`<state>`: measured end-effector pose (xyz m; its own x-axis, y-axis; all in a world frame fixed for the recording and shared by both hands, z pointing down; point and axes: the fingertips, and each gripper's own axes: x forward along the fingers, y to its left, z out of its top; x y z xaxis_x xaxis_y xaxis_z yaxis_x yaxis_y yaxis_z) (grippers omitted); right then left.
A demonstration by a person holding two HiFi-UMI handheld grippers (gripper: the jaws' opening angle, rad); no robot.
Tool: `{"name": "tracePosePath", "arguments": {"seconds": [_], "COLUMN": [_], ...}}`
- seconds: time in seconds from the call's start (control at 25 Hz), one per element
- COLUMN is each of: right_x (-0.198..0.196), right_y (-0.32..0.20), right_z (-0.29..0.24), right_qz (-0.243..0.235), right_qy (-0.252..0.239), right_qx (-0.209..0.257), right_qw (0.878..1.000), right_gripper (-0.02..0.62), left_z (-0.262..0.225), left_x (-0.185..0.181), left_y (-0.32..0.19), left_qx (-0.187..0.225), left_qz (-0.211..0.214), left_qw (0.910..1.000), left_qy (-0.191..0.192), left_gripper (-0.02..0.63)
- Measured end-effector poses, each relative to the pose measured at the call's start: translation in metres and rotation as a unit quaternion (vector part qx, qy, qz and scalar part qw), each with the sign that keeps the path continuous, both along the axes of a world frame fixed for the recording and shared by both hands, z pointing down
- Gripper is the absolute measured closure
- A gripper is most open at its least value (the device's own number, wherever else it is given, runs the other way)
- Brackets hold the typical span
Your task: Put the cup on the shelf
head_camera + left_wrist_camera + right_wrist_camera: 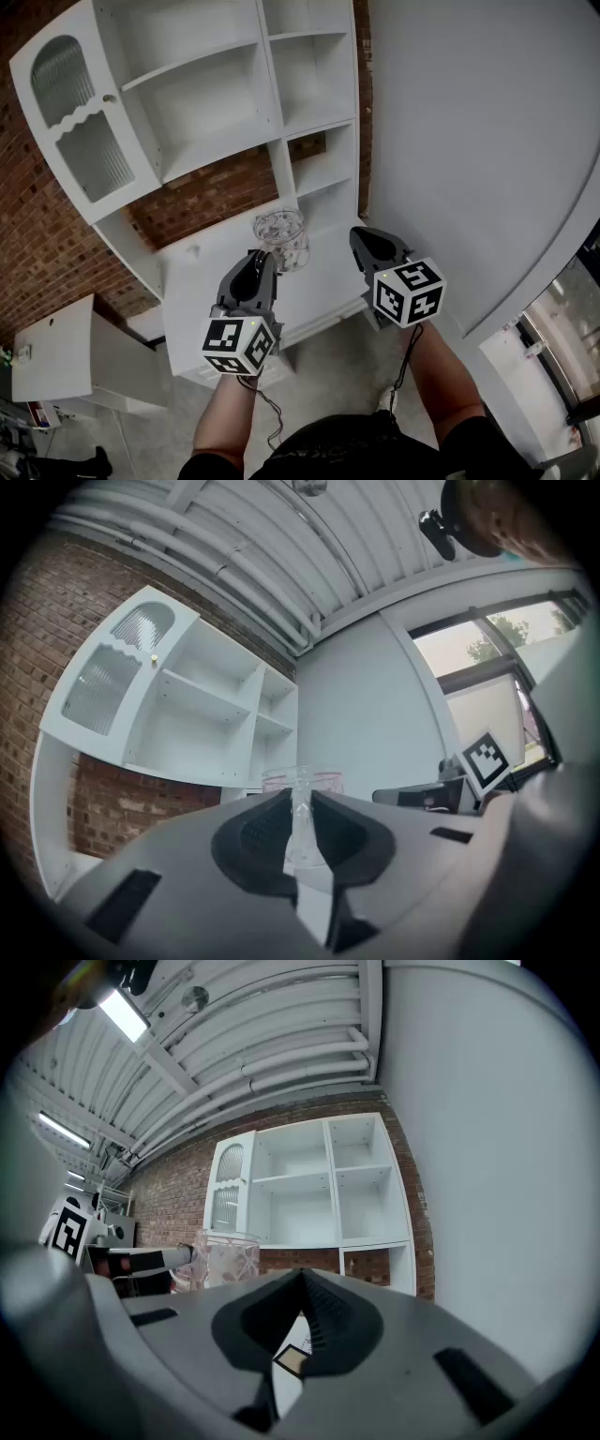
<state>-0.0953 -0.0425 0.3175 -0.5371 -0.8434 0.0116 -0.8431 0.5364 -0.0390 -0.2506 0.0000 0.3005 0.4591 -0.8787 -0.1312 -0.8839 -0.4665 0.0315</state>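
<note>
Head view: at centre frame, the left gripper point(263, 258) pinches the clear patterned glass cup point(279, 237) before the white shelf unit point(216, 103).

Left gripper view: the jaws clamp its thin wall, so the cup is likely light, brittle and slippery.

Right gripper view: the right gripper point(302, 1279) is closed and empty.

My head view is evenly lit, sharp, with muted colour. The left gripper view and the right gripper view both bend hard toward black rims. A ceiling strip light point(125, 1014) glares at right; the window point(473, 658) looks overexposed. The near foreground seems soft, perhaps defocused.
</note>
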Motion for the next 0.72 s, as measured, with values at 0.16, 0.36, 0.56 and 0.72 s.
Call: {"name": "tracePosePath", "arguments": {"seconds": [0.16, 0.36, 0.56, 0.72], "right_x": [-0.0014, -0.0015, -0.0051, -0.0054], "right_y": [0.0023, 0.0059, 0.0088, 0.0088], "right_z": [-0.0007, -0.003, -0.0058, -0.0049], "right_qz": [0.001, 0.003, 0.006, 0.007], "right_qy": [0.001, 0.002, 0.007, 0.009], "right_qx": [0.001, 0.003, 0.006, 0.002], "right_qw": [1.0, 1.0, 1.0, 1.0], "right_gripper": [0.595, 0.595, 0.595, 0.595], "left_z": [0.0005, 0.0003, -0.0018, -0.0027], "left_x": [-0.002, -0.0027, -0.0062, -0.0058], "left_y": [0.0015, 0.0052, 0.0074, 0.0071], "left_qx": [-0.001, -0.001, 0.0, 0.0], "left_qz": [0.001, 0.002, 0.004, 0.006], "left_qw": [1.0, 1.0, 1.0, 1.0], "left_qy": [0.001, 0.003, 0.005, 0.004], "left_gripper": [0.56, 0.56, 0.56, 0.56]}}
